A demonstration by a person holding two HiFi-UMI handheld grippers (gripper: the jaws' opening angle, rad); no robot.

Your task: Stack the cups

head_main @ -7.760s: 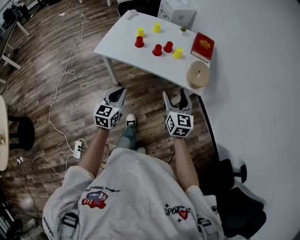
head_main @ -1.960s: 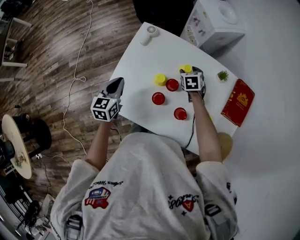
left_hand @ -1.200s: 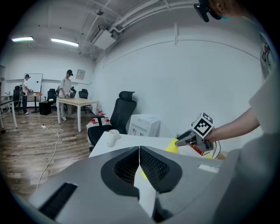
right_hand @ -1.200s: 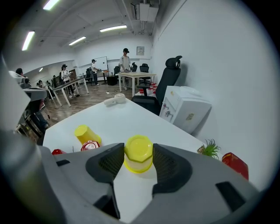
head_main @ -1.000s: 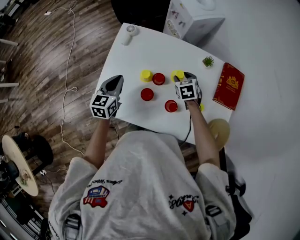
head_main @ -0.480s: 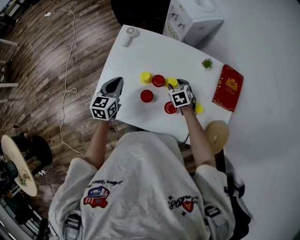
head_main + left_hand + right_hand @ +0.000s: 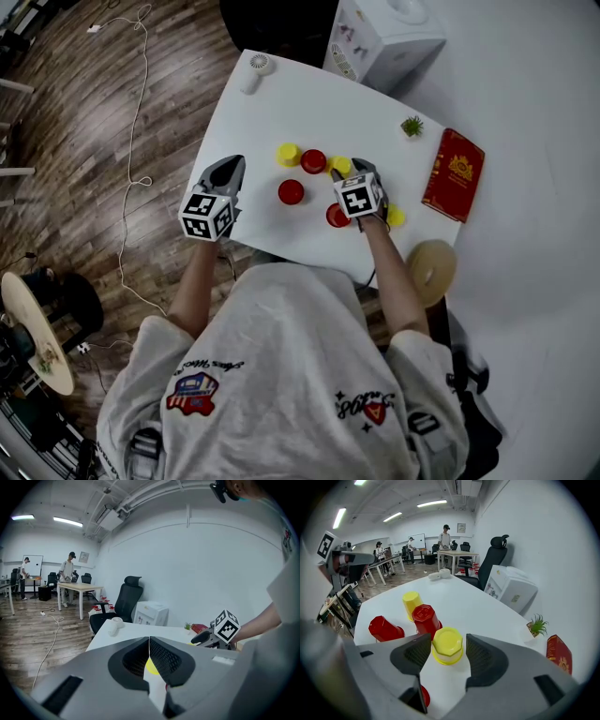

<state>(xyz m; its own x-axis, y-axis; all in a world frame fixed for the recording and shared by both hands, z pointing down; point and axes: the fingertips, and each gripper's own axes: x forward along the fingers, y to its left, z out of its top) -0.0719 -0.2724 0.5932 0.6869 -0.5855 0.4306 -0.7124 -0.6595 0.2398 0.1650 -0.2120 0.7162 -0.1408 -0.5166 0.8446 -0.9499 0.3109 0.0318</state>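
Observation:
Six upturned cups stand on the white table [image 7: 281, 103], three yellow and three red. My right gripper [image 7: 347, 172] straddles one yellow cup [image 7: 447, 645], which rests on the table next to a red cup [image 7: 425, 618]. Its jaws are opening, with a thin gap on each side of the cup. Further cups in the head view are a yellow one [image 7: 288, 154], two red ones [image 7: 291, 191] [image 7: 337, 216] and a yellow one [image 7: 397, 217]. Over the table's left edge my left gripper [image 7: 232, 167] is shut and holds nothing.
A red book [image 7: 454, 174], a small plant [image 7: 411, 126] and a white box [image 7: 384, 33] sit at the table's right and far side. A small white fan [image 7: 255, 67] lies at the far corner. A round wooden disc [image 7: 431, 267] is by the near right corner. A cable runs over the wood floor.
My right gripper has moved left and nearer with the yellow cup, which now stands beside a red cup. The left gripper has stayed about where it was.

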